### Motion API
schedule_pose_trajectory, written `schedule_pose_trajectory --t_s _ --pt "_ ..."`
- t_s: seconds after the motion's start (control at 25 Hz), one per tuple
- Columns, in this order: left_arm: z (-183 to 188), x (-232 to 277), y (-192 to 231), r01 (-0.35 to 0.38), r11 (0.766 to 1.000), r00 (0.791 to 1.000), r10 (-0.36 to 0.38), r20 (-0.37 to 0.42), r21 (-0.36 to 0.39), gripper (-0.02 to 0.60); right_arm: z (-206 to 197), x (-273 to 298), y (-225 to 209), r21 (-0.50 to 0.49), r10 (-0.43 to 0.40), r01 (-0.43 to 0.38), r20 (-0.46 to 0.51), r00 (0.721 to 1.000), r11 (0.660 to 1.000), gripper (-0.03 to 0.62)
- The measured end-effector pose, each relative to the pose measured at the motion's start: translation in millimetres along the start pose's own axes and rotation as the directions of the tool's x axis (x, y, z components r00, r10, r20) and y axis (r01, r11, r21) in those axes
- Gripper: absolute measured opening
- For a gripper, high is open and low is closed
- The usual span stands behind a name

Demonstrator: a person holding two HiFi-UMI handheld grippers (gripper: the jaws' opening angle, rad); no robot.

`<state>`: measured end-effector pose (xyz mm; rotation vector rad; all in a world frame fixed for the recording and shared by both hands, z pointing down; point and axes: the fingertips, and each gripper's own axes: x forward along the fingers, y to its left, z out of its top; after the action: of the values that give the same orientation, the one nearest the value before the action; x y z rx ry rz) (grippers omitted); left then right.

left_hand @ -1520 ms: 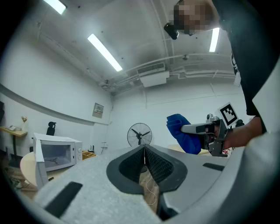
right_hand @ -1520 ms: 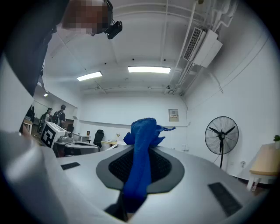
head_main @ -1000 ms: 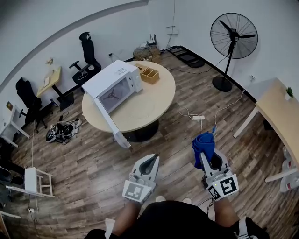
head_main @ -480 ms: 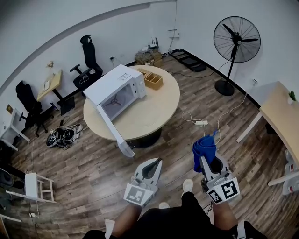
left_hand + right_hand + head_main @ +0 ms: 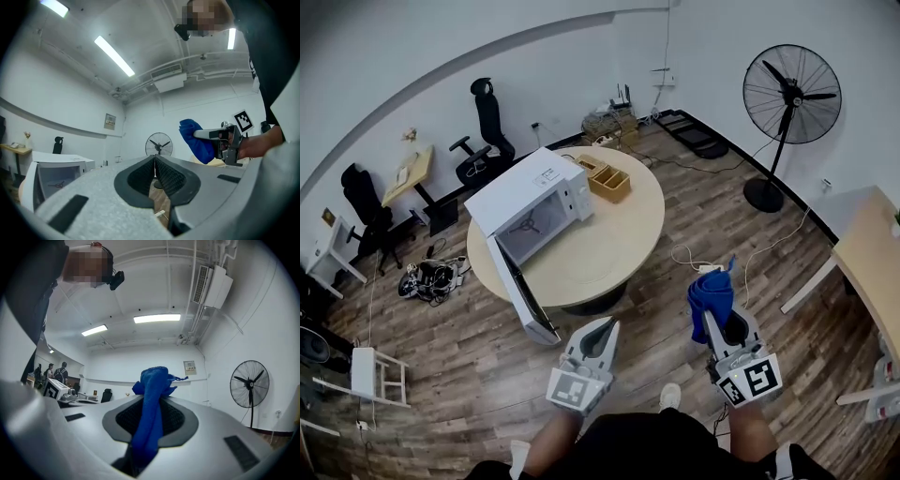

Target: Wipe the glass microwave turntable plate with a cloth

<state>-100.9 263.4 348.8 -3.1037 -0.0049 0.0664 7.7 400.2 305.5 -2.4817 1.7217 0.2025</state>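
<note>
Head view: no wiping yet. The white microwave oven (image 5: 534, 192) sits on the round wooden table (image 5: 614, 248) at upper centre with its door hanging open. The glass turntable plate should be in the cavity, though I can only make out a three-armed shape there. At the bottom of the frame, well apart from the table, the right tongs (image 5: 713, 323) clamp the bunched blue cloth (image 5: 709, 292), and the left tongs (image 5: 602, 333) are pinched together on nothing. Against a second ago, table and microwave sit lower and larger, so the person is closing in, with both grips unchanged.

Left gripper view: jaws meeting, empty, with the microwave at lower left.

Right gripper view: the cloth stands up between the jaws at centre.

Reaching the plate and wiping it are both still to do.
</note>
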Motion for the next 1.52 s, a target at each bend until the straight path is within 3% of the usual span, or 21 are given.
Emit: schedule_pose_trajectory --t_s 0.44,0.76,1.16,1.52 --pt "-5.3 97.5 -2.0 -0.088 0.996 0.996 0.088 0.004 0.015 0.006 4.2 40.7 -97.9 0.006 0.083 -0.083 0.024 0.996 0.997 0.075" --pt "-6.1 133.7 7.8 -0.167 0.986 0.986 0.167 -0.009 0.002 0.006 5.0 72.6 -137.9 0.030 0.145 -0.147 0.068 0.987 0.989 0.075" --pt "-20.1 151.0 78.5 -0.261 0.965 0.965 0.261 -0.019 -0.001 0.006 -23.3 151.1 -132.1 0.055 0.242 -0.244 0.033 0.970 0.968 0.075" --pt "-29.0 176.5 176.9 -0.327 0.945 0.945 0.327 -0.004 -0.033 0.006 -47.3 261.8 -114.5 0.054 0.333 -0.332 -0.003 0.943 0.942 0.077"
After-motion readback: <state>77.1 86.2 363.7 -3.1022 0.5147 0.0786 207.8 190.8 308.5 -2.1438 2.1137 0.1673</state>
